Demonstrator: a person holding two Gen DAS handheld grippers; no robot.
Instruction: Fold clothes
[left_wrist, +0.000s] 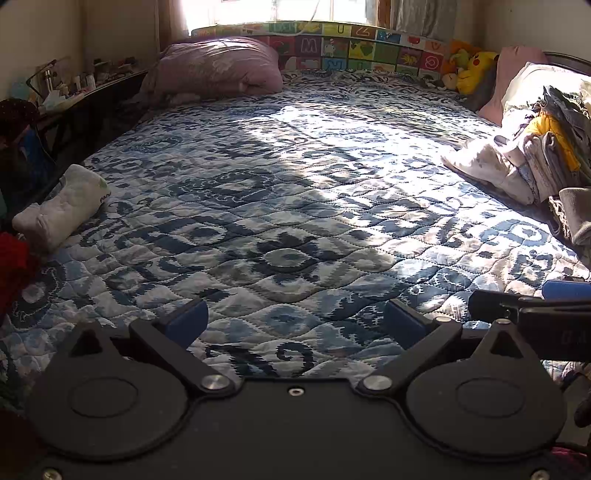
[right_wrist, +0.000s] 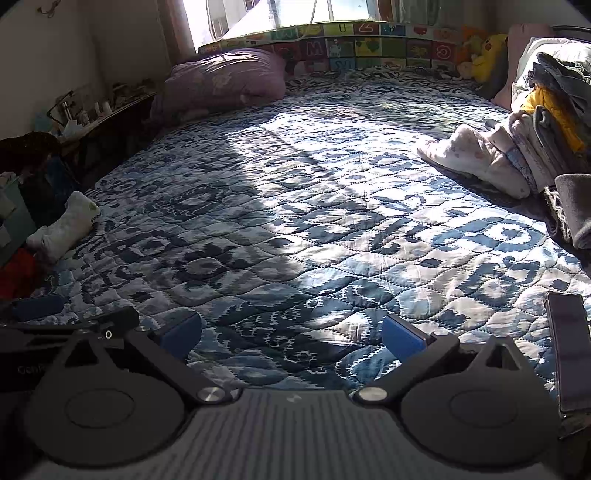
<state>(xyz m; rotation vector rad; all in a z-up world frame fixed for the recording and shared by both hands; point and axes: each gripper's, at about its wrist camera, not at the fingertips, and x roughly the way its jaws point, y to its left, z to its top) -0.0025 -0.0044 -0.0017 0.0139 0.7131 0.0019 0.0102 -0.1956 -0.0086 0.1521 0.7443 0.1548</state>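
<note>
On the quilted bed (left_wrist: 295, 166), clothes pile (left_wrist: 535, 158) lies well beyond 2 empty, spread grippers.

Both wrist cams sit low at the foot of the bed (left_wrist: 295, 206), close above the quilt, facing fwd toward the window (left_wrist: 273, 9). Side by side, near-parallel. Shared: whole bed, pillow (left_wrist: 218, 66), clothes pile (left_wrist: 539, 155) at right; each catches the other's gripper at frame edge.

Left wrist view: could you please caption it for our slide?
Open left hand-held gripper over blue quilt; clothes pile waits at right.
</note>
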